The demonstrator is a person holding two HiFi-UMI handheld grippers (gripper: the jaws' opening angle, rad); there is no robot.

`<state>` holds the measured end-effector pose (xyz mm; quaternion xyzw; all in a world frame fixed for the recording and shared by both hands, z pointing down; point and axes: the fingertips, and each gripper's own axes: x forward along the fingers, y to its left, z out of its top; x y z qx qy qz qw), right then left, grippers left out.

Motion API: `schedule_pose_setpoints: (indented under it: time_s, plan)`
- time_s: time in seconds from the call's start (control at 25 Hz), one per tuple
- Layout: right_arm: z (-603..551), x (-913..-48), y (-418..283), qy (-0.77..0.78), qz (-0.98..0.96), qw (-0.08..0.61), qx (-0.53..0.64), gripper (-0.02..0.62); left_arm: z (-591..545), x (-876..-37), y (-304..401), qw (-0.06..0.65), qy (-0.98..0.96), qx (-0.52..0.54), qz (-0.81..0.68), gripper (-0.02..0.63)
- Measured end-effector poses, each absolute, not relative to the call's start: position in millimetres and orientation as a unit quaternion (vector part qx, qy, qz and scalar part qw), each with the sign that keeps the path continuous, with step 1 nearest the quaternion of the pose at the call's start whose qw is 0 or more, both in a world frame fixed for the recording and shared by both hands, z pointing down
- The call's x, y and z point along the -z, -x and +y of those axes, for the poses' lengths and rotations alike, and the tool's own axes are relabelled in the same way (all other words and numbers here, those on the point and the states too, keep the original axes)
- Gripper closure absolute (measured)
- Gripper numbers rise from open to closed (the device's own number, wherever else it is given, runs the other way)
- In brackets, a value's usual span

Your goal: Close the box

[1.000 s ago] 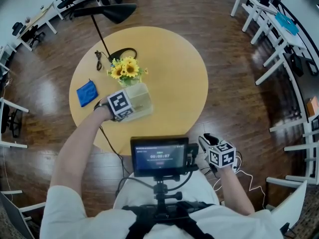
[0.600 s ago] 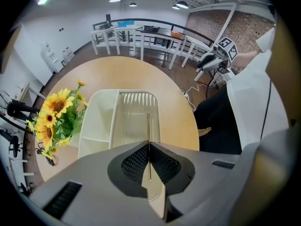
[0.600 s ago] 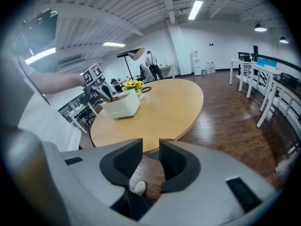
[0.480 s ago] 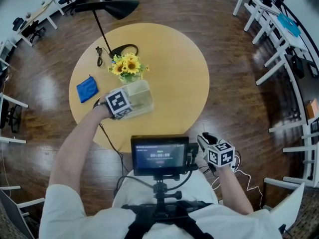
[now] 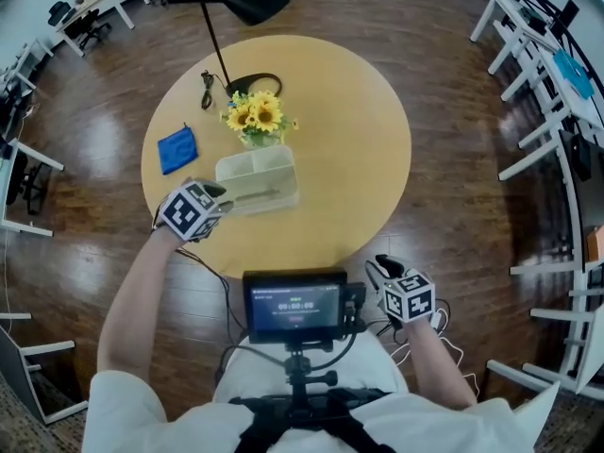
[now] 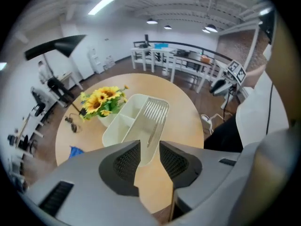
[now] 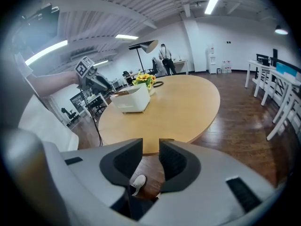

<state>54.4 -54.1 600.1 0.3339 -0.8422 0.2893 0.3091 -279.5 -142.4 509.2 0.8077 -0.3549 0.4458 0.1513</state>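
A round wooden desk (image 5: 349,140) stands on a dark plank floor, with white workstations ringing the room; sunflowers (image 5: 257,116), a blue cloth (image 5: 176,149) and a black lamp (image 5: 247,4) sit toward its far left. The pale box (image 5: 257,179) lies near the desk's front-left (compartments showing, uncovered), just ahead of the left gripper (image 5: 219,208), whose jaws are opening with nothing between them. That forearm reaches forward; the right gripper (image 5: 379,270) hangs off the desk, low and near the body, jaws apart and empty.

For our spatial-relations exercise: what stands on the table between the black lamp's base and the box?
The sunflowers stand there, between the lamp base and the box, as the head view shows.
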Motion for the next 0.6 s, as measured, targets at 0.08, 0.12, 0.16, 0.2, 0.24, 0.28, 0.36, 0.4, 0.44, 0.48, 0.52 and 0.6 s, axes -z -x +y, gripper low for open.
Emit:
schedule_pose_setpoints:
  time_s: [0.08, 0.12, 0.16, 0.2, 0.24, 0.28, 0.36, 0.4, 0.44, 0.48, 0.52, 0.6]
  plan:
    - [-54.4, -605.3, -49.3, -0.314, -0.850, 0.318, -0.281, 0.479, -117.4, -503.3, 294.1, 0.181, -0.795, -0.393, -0.425, 0.472]
    - [-54.6, -608.4, -47.5, -0.303, -0.853, 0.322, -0.277, 0.479, -100.1, -503.6, 299.7, 0.198, -0.785, -0.367, -0.458, 0.472]
    - [-55.2, -611.9, -46.2, -0.292, -0.857, 0.326, -0.272, 0.479, -80.2, -506.2, 304.1, 0.216, -0.773, -0.342, -0.489, 0.472]
    - [-56.1, -615.6, -44.8, -0.281, -0.861, 0.329, -0.268, 0.479, -58.4, -511.2, 307.6, 0.235, -0.759, -0.319, -0.517, 0.472]
    - [-57.4, -619.4, -42.7, -0.271, -0.865, 0.329, -0.264, 0.479, -35.7, -518.0, 310.7, 0.252, -0.743, -0.302, -0.541, 0.472]
    - [-59.0, -623.1, -39.7, -0.263, -0.868, 0.329, -0.261, 0.477, -13.1, -525.8, 313.7, 0.267, -0.727, -0.290, -0.563, 0.472]
    - [-61.0, -628.3, -32.2, -0.253, -0.873, 0.328, -0.257, 0.477, 29.5, -540.6, 319.3, 0.291, -0.695, -0.273, -0.598, 0.472]
    - [-60.1, -629.1, -28.6, -0.250, -0.875, 0.327, -0.254, 0.478, 49.0, -547.5, 321.1, 0.301, -0.681, -0.266, -0.612, 0.474]
    - [-57.9, -628.9, -25.3, -0.248, -0.876, 0.328, -0.252, 0.477, 66.7, -553.9, 322.2, 0.310, -0.671, -0.259, -0.622, 0.474]
    - [-54.7, -628.0, -21.9, -0.246, -0.877, 0.329, -0.250, 0.477, 81.8, -559.4, 323.5, 0.320, -0.663, -0.251, -0.629, 0.474]
    - [-50.9, -626.6, -18.1, -0.244, -0.877, 0.331, -0.247, 0.478, 94.0, -564.0, 325.6, 0.328, -0.658, -0.241, -0.633, 0.474]
    - [-42.0, -624.0, -11.3, -0.243, -0.876, 0.339, -0.241, 0.477, 112.8, -570.0, 332.5, 0.342, -0.654, -0.215, -0.640, 0.474]
